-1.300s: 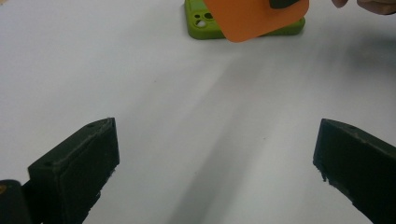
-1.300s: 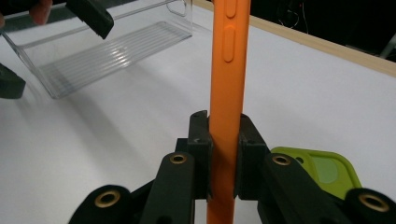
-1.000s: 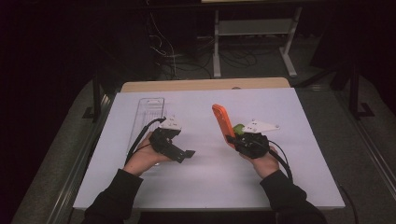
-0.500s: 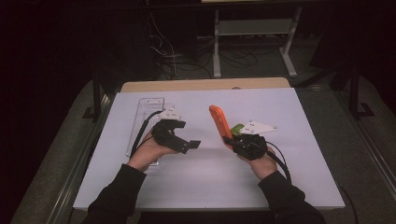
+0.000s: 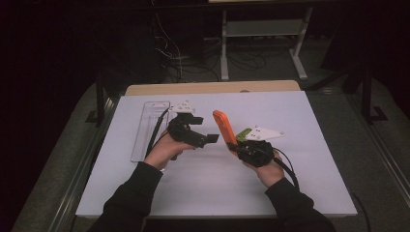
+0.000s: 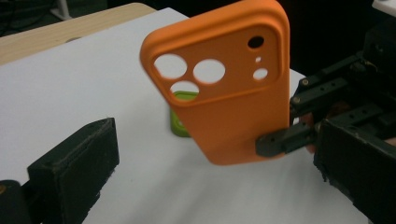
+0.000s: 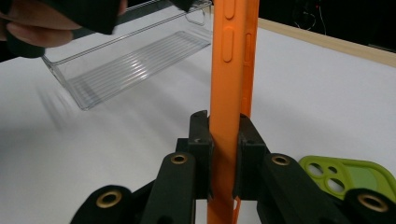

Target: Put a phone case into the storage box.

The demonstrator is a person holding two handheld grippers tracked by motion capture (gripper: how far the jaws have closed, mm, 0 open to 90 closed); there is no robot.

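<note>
High view: left gripper (image 5: 209, 139) nearer orange case (image 5: 224, 126)

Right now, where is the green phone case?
In the high view the green phone case lies flat on the white table, right of centre, just behind the right gripper.

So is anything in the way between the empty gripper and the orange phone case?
Nothing visible. The left gripper has open jaws facing the orange phone case, with only bare white table between. The right gripper holds the case.
</note>
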